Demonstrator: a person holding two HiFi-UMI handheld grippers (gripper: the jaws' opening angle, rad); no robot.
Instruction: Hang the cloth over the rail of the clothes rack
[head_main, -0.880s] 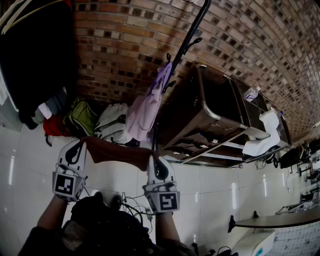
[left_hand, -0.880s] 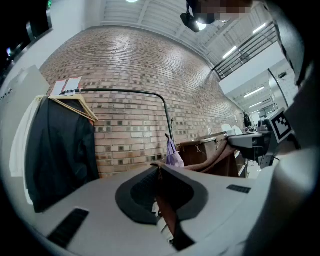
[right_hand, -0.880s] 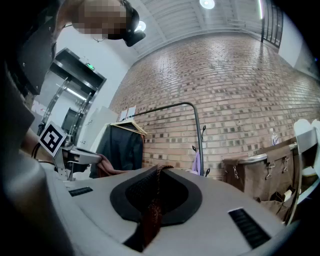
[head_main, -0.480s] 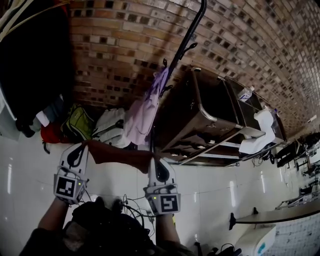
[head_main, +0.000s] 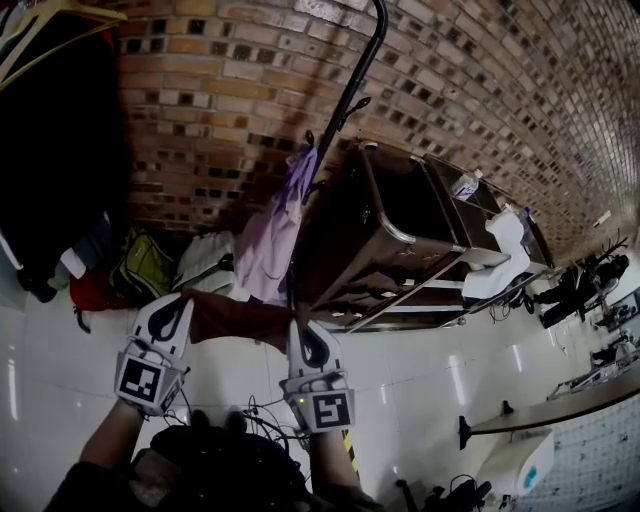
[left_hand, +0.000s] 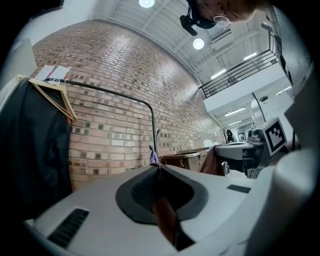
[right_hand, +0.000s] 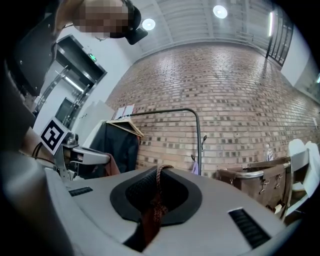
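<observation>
**One cloth held between two grippers before a brick wall**

A brick wall (head_main: 250, 90) is seen rising from a white tiled floor (head_main: 430, 360). One black clothes rack (head_main: 355, 80) is stood against it. One dark coat (left_hand: 35, 150) on a wooden hanger (left_hand: 57, 97) is carried by its rail (left_hand: 110, 91), and one lilac garment (head_main: 275, 235) is hung from a hook on the post. One metal trolley (head_main: 400, 235) is parked just beside the rack. One reddish-brown cloth (head_main: 240, 318) is stretched between two grippers, low in front of the rack and apart from the rail. The fingers of the left gripper (head_main: 178, 302) are pinched together on one edge of it, those of the right gripper (head_main: 300, 328) on the other.
</observation>
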